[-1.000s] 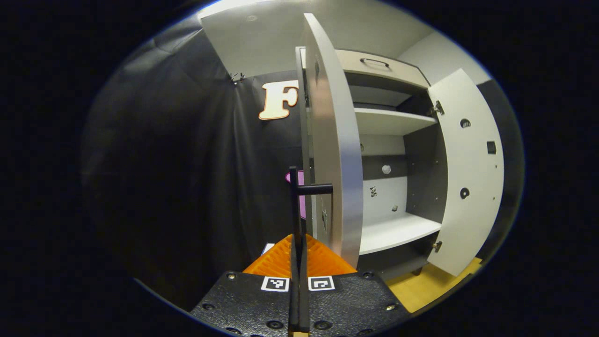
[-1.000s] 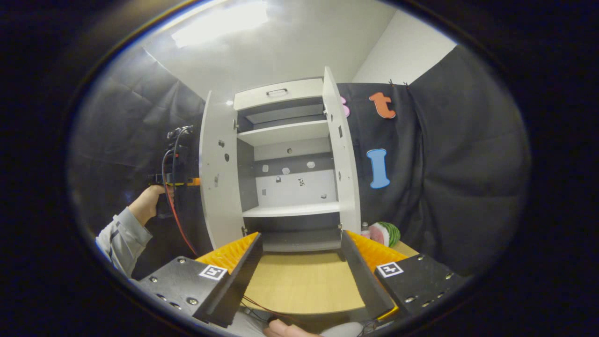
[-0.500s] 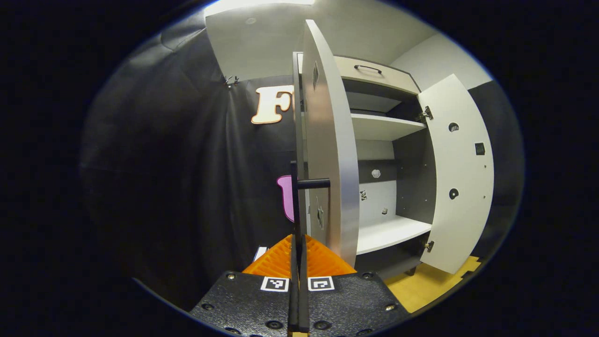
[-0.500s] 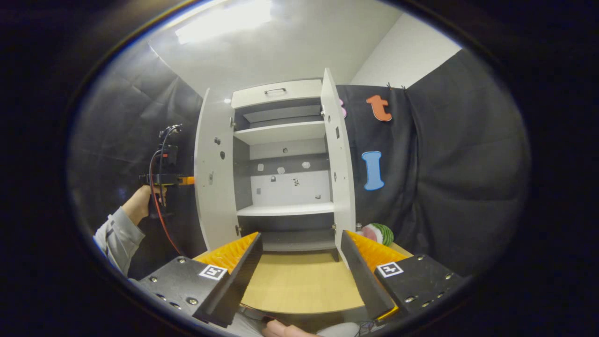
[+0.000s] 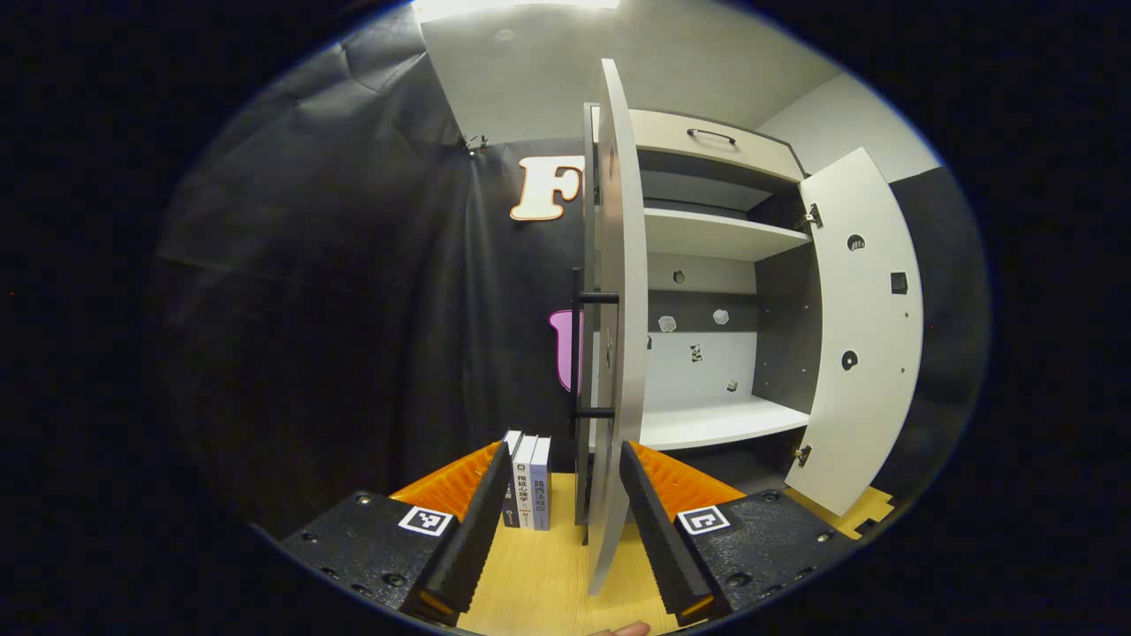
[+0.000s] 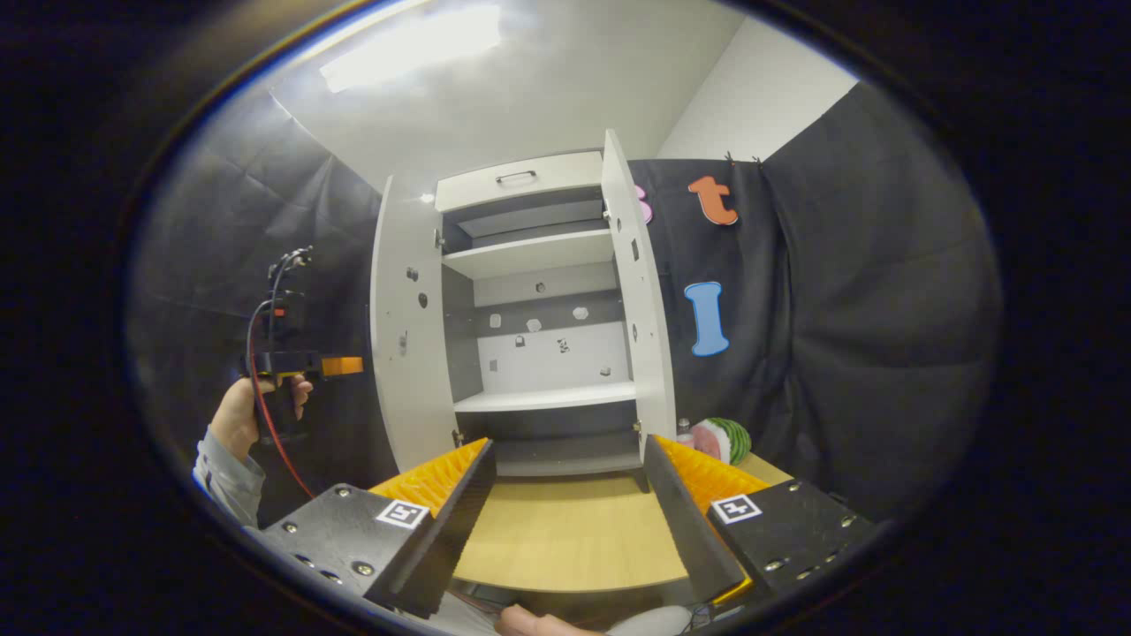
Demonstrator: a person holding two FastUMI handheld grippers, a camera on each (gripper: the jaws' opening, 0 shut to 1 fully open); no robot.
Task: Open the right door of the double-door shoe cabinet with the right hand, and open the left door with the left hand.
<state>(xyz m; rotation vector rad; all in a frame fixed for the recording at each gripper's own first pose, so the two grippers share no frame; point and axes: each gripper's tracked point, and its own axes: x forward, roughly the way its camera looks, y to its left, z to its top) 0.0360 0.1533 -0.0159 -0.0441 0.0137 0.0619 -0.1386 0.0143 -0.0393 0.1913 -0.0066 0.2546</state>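
Observation:
The white shoe cabinet (image 6: pixel 530 256) stands with both doors swung wide. In the left gripper view the left door (image 5: pixel 611 353) is edge-on straight ahead, its black bar handle (image 5: pixel 577 353) on the left face. My left gripper (image 5: pixel 561 495) is open, a short way back from that door edge, holding nothing. The right door (image 5: pixel 861 327) hangs open at the far side. In the right gripper view my right gripper (image 6: pixel 565 481) is open and empty, well back from the cabinet, facing the left door (image 6: pixel 402 353) and right door (image 6: pixel 645 318). The left gripper (image 6: pixel 340 365) sits left of the left door, apart from it.
The cabinet rests on a wooden table (image 6: pixel 565 539). Three books (image 5: pixel 527 481) stand upright left of the cabinet, behind the left door. A watermelon-like ball (image 6: pixel 720 439) lies right of the right door. A hand (image 6: pixel 243 415) and grey sleeve hold the left gripper.
My left gripper was shut on the left door's handle; it has opened, let go and drawn back. The right gripper has hardly moved.

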